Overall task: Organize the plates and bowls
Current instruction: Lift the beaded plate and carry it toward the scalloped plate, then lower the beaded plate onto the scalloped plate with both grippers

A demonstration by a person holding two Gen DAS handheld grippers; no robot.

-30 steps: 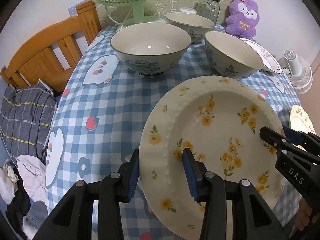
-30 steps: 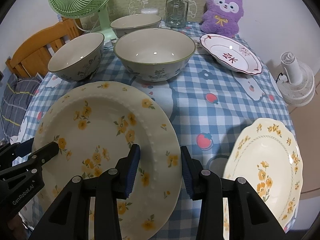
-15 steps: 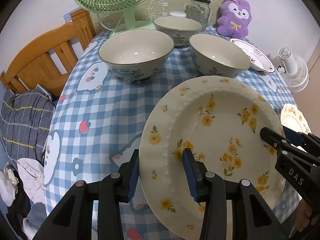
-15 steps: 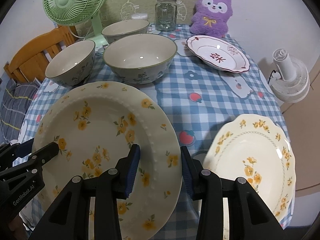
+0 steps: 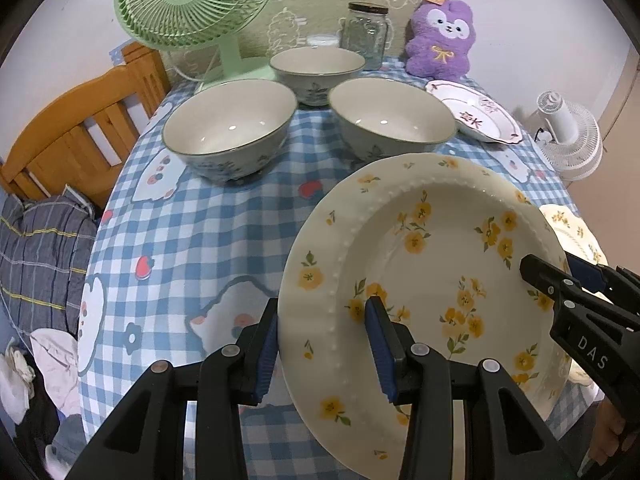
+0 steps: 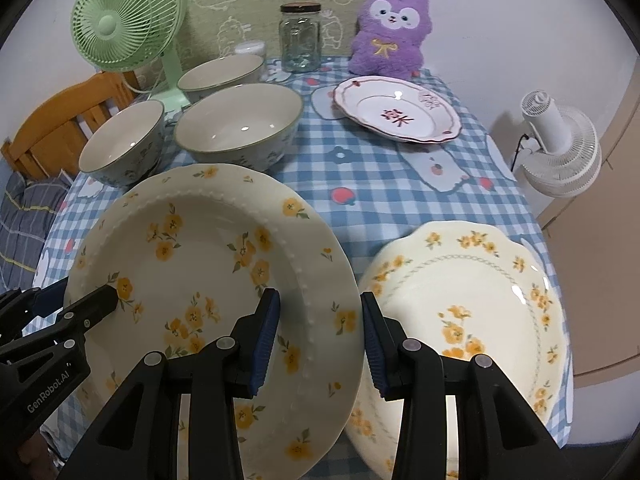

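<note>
A large cream plate with yellow flowers hangs tilted above the near part of the checked table, held from both sides. My left gripper is shut on its left rim. My right gripper is shut on its right rim. A scalloped cream plate with yellow flowers lies on the table just right of the held plate. A pink-rimmed plate sits at the back right. Three green-rimmed bowls stand beyond the held plate.
At the table's far edge stand a green fan, a glass jar and a purple plush toy. A white fan sits off the table's right side. A wooden chair and piled clothes are at the left.
Both grippers have drawn back and slightly up from the bowls with the flowered plate held between them. More of the scalloped plate and the back of the table has come into view.
</note>
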